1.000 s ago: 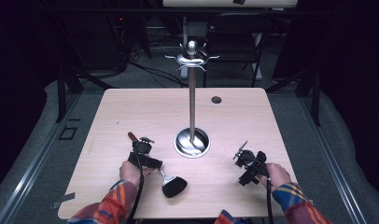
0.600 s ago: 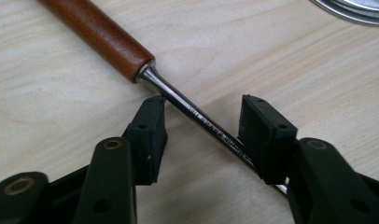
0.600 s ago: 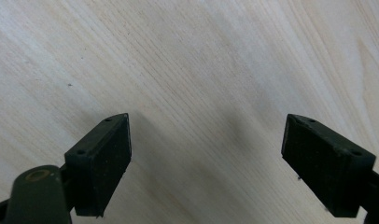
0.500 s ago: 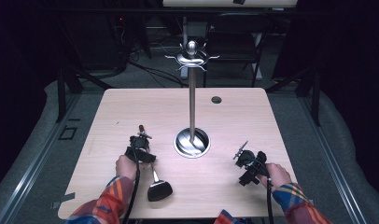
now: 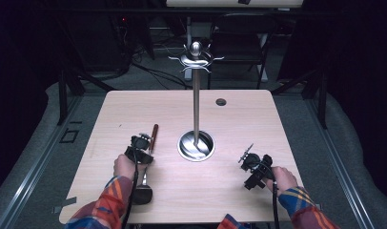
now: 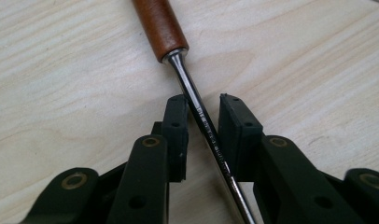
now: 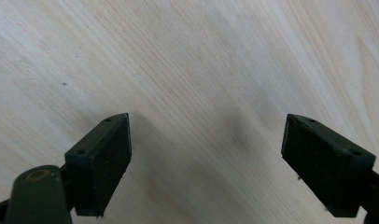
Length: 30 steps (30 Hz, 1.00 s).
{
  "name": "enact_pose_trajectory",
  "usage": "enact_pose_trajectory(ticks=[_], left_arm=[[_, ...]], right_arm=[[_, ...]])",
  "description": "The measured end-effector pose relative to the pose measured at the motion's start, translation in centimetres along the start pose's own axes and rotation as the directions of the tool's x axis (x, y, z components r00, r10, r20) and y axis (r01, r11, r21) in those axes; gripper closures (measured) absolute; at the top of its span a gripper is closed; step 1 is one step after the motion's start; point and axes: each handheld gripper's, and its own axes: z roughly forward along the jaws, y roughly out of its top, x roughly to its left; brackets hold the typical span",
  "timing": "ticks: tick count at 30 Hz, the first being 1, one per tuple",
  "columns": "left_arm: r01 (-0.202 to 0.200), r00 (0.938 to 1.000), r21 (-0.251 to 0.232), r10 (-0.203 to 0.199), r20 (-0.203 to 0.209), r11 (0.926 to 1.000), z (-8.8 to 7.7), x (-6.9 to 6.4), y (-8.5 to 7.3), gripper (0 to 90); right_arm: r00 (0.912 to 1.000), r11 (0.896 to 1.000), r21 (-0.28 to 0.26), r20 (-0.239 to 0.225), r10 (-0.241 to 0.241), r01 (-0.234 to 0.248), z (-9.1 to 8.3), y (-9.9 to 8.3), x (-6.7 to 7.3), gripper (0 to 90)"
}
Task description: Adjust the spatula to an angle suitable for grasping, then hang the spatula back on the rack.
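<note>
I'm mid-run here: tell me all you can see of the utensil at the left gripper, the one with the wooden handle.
The utensil is long, with a reddish-brown wooden handle joined to a thin shiny metal shaft that ends in a dark, rounded head near the table's front edge. In the high view it lies roughly front to back, handle pointing away from the person. The left gripper straddles the shaft just below the handle, jaws close on both sides; whether they pinch it, or it is lifted, I cannot tell.

Pale wooden table with steel stand (centre), wood-handled utensil
</note>
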Motion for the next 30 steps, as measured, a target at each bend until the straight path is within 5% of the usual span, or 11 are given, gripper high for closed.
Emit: enact_pose_trajectory(ticks=[30], left_arm=[[0.050,0.9988,-0.020,-0.050,0.000,0.9986,0.4,1.2,0.8,75.1]], right_arm=[[1.0000,1.000,0.006,-0.006,0.000,0.000,0.4,0.0,-0.1,15.6]])
